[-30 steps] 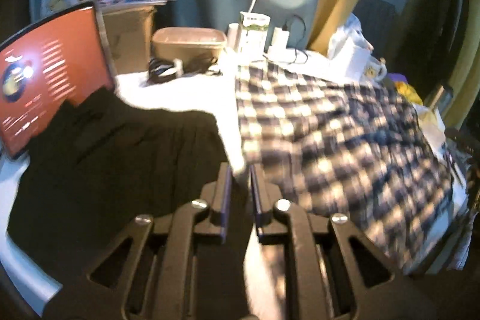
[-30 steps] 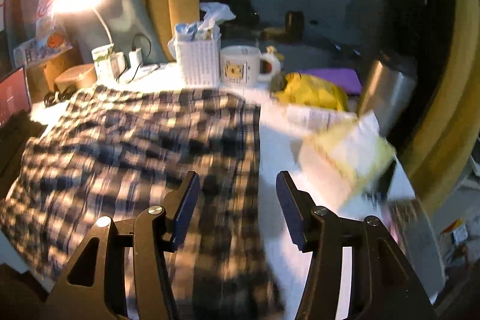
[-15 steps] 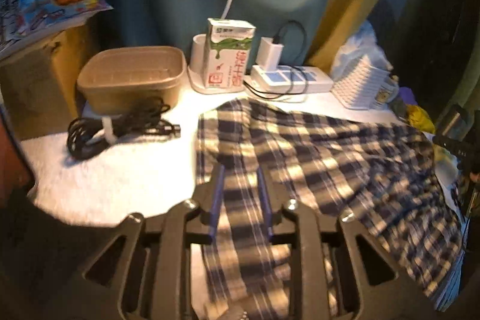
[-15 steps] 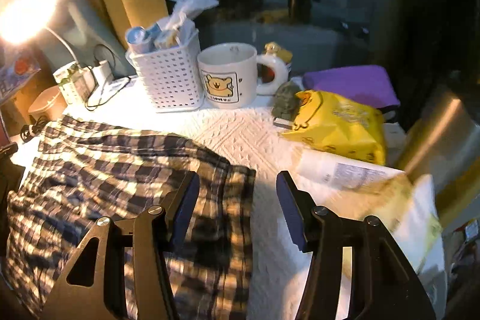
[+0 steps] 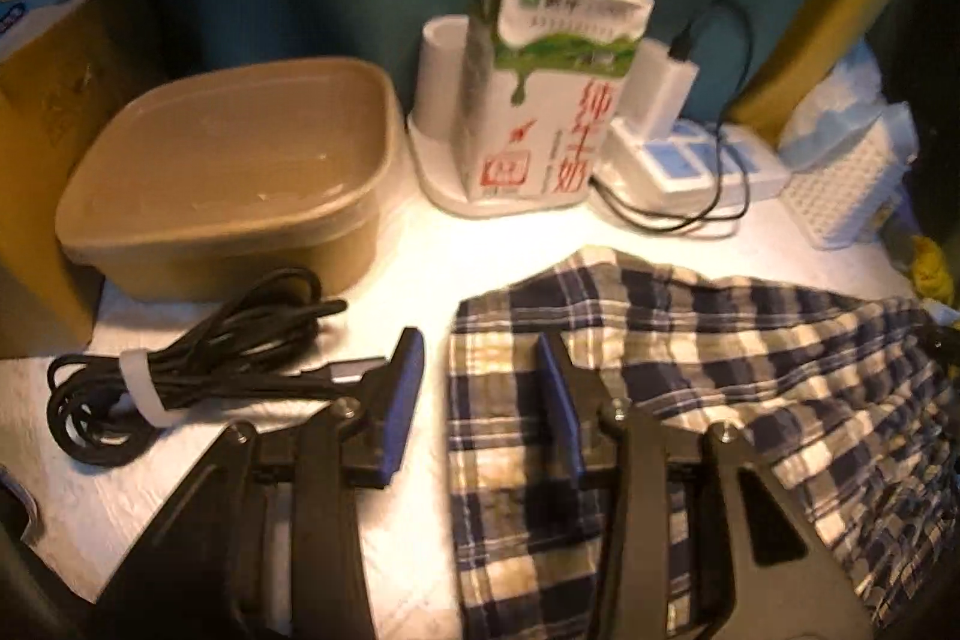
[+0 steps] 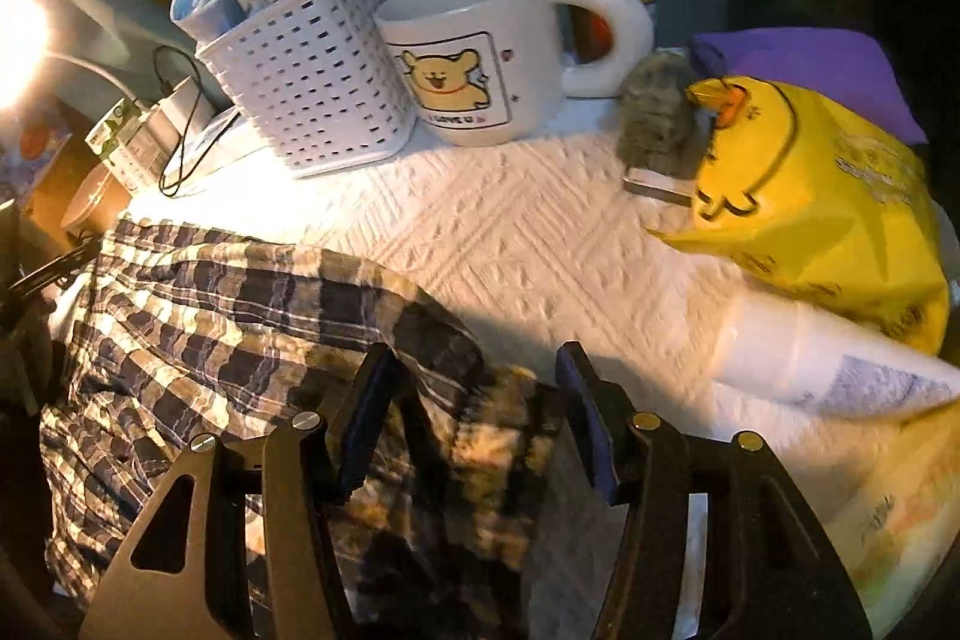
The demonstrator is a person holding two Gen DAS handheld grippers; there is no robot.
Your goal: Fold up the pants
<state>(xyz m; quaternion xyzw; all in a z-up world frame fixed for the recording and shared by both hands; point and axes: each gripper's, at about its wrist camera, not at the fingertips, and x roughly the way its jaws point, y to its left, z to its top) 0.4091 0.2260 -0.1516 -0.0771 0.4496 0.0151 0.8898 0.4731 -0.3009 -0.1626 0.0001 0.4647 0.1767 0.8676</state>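
Blue-and-cream plaid pants (image 5: 720, 370) lie flat on a white textured cloth (image 6: 540, 250). My left gripper (image 5: 477, 343) hovers over their far left corner with its jaws opening. Its right finger is above the plaid, its left finger above the white cloth, and the pants' edge runs between them unpinched. In the right wrist view the pants (image 6: 210, 316) fill the lower left. My right gripper (image 6: 475, 352) stands wide over their far right corner and is opening slightly more. The crumpled corner sits between its fingers, untouched by the pads.
Behind the left corner are a brown tub (image 5: 240, 160), a bundled black cable (image 5: 180, 370), a milk carton (image 5: 540, 100) and a power strip (image 5: 690, 160). Past the right corner stand a white basket (image 6: 312, 82), a bear mug (image 6: 480, 52) and a yellow bag (image 6: 810, 196).
Both grippers moved forward to the far edge of the pants and lower. The left jaws went from shut to apart. The black garment and red board left the left view.
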